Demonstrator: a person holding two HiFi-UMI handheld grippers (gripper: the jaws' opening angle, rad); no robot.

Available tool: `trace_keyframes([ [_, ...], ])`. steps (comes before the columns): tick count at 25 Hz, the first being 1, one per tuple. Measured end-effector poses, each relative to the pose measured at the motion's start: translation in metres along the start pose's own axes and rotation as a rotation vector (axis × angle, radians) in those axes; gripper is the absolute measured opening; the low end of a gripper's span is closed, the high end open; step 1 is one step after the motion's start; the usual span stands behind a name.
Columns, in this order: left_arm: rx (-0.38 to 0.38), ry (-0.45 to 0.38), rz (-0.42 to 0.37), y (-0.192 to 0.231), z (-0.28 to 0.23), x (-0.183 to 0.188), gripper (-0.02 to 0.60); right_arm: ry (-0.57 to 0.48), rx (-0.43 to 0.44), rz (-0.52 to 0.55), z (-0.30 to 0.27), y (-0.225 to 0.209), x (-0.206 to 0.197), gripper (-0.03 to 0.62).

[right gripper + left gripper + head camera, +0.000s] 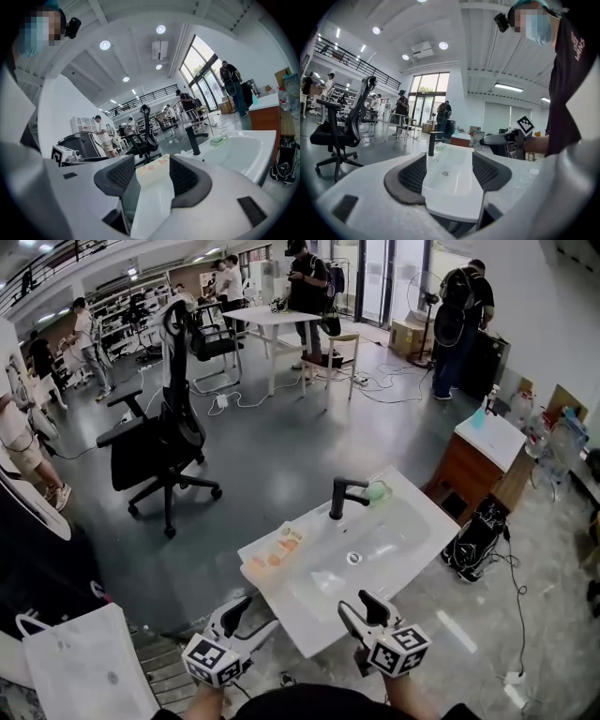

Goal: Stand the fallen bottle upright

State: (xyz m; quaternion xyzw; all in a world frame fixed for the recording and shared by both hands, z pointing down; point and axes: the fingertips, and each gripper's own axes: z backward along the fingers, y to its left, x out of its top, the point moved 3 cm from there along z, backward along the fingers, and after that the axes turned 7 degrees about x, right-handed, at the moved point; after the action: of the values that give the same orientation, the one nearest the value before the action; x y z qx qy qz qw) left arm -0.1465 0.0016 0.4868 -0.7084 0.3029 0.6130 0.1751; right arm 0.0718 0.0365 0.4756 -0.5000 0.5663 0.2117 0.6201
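Fingers [410, 178] apart, white sink [412, 521], grey floor [281, 456]

No lettering is legible; orange print on the bottle [278, 552] is blurred.

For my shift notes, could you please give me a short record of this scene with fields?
bottle: lying on its side on the sink's left rim
sink: white, black tap at the back, green soap beside it
left gripper: open, empty, at the sink's near edge
right gripper: open, empty, at the sink's near edge
task: bottle not yet upright
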Motion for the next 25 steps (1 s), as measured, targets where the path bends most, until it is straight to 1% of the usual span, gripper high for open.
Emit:
trace_keyframes([
  [5, -0.047, 0.000, -0.001, 0.036, -0.014, -0.007, 0.311, -0.010, -0.051, 0.008, -0.027, -0.001, -0.006, 0.233],
  [10, -0.037, 0.004, 0.027, 0.055, -0.032, -0.013, 0.311, 0.010, -0.070, 0.018, -0.051, -0.010, -0.005, 0.233],
  [12, -0.015, 0.015, 0.020, 0.060, -0.040, -0.015, 0.311, 0.015, -0.066, 0.014, -0.059, -0.019, -0.003, 0.233],
  [16, 0.042, 0.049, -0.021, 0.075, -0.061, -0.018, 0.311, 0.039, -0.031, -0.014, -0.083, -0.045, -0.002, 0.233],
  [19, 0.091, 0.113, -0.072, 0.081, -0.082, -0.022, 0.318, 0.069, 0.000, -0.050, -0.104, -0.068, -0.003, 0.233],
  [20, 0.104, 0.134, -0.081, 0.080, -0.088, -0.023, 0.325, 0.076, 0.008, -0.066, -0.111, -0.077, -0.003, 0.235],
  [22, 0.125, 0.167, -0.071, 0.080, -0.102, -0.027, 0.334, 0.083, 0.022, -0.108, -0.124, -0.095, -0.004, 0.235],
  [24, 0.149, 0.210, -0.061, 0.083, -0.115, -0.034, 0.343, 0.084, 0.042, -0.171, -0.139, -0.112, -0.006, 0.235],
  [25, 0.164, 0.239, -0.069, 0.085, -0.122, -0.038, 0.348, 0.084, 0.054, -0.208, -0.147, -0.120, -0.008, 0.235],
])
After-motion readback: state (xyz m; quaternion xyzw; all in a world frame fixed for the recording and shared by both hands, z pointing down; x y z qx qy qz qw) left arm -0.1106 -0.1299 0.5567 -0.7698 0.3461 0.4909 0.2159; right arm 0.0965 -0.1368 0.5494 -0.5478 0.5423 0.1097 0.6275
